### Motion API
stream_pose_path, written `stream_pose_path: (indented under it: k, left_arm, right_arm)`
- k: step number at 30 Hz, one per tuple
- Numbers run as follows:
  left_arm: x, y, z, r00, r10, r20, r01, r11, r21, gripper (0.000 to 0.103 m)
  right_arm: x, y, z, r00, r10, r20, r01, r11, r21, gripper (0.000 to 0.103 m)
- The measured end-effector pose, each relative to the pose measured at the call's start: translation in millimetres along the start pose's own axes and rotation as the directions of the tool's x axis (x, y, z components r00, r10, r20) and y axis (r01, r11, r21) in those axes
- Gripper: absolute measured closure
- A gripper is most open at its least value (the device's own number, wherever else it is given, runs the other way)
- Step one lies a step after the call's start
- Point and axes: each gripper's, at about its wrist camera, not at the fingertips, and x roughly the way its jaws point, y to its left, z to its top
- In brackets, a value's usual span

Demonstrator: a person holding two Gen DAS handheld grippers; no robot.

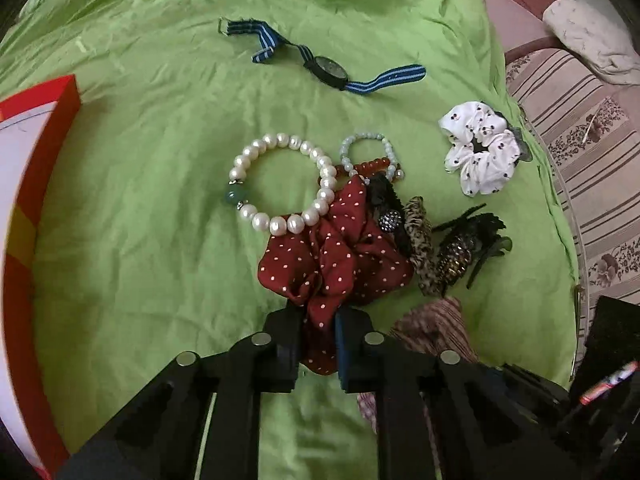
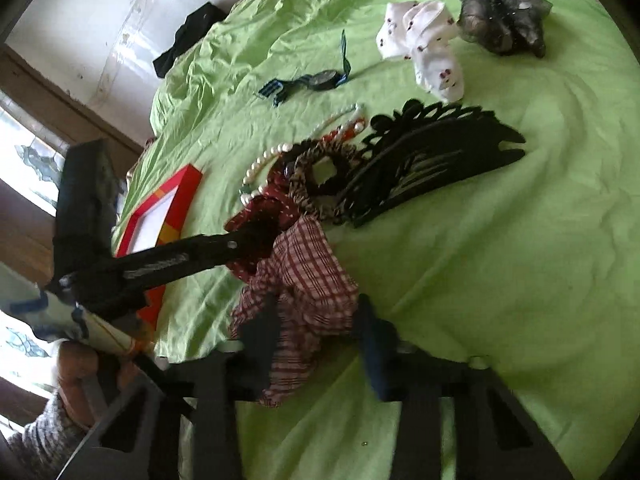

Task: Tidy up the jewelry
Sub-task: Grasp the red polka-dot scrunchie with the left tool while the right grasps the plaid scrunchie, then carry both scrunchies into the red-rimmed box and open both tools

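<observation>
On the green cloth (image 1: 140, 200), my left gripper (image 1: 318, 340) is shut on a dark red white-dotted scrunchie (image 1: 340, 256). The right wrist view shows that gripper (image 2: 240, 244) reaching in from the left onto the same pile. My right gripper (image 2: 316, 340) is shut on a red-and-white plaid scrunchie (image 2: 308, 272), which bulges between its fingers. A pearl bracelet (image 1: 280, 184) rests partly on the red scrunchie. Pale and orange bead bracelets (image 1: 360, 160) lie just behind it. A leopard-print band (image 1: 418, 240) and a black hair claw (image 2: 432, 160) lie to the right.
A red-rimmed box (image 1: 40, 200) lies at the left edge of the cloth. Farther back are a watch with a blue striped strap (image 1: 328, 68), a white printed scrunchie (image 1: 480, 152) and a grey sheer scrunchie (image 2: 504, 20). A striped sofa (image 1: 580, 140) is beyond the right edge.
</observation>
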Motion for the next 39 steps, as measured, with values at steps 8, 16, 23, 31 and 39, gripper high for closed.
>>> stream_pose_path:
  k: [8, 16, 23, 31, 39]
  left_arm:
    - [-92.7, 1.2, -34.2, 0.987, 0.068, 0.146, -0.078, 0.995, 0.062, 0.092]
    - [-178.0, 44.5, -74.7, 0.944, 0.162, 0.289, -0.161, 0.987, -0.026, 0.091]
    - [-213.2, 115.9, -93.2, 0.920, 0.226, 0.321, -0.178, 0.969, -0.173, 0.091]
    - [-200.2, 199.9, -44.3, 0.898, 0.314, 0.306, -0.231, 0.932, -0.279, 0.091]
    - [-178.3, 279.2, 8.6, 0.866, 0.422, 0.267, -0.310, 0.874, -0.374, 0.091]
  right_arm:
    - [-9.4, 1.2, -2.6, 0.999, 0.037, 0.027, -0.037, 0.999, 0.001, 0.089]
    - [-27.3, 2.0, -15.9, 0.997, 0.025, 0.072, -0.025, 1.000, -0.004, 0.091]
    - [-51.8, 16.6, -34.7, 0.993, -0.054, 0.106, 0.056, 0.998, -0.015, 0.091]
    - [-39.1, 101.6, -16.1, 0.997, -0.049, 0.051, 0.054, 0.993, -0.101, 0.091]
    - [49.5, 211.3, 30.7, 0.998, -0.045, -0.053, 0.033, 0.976, -0.215, 0.091]
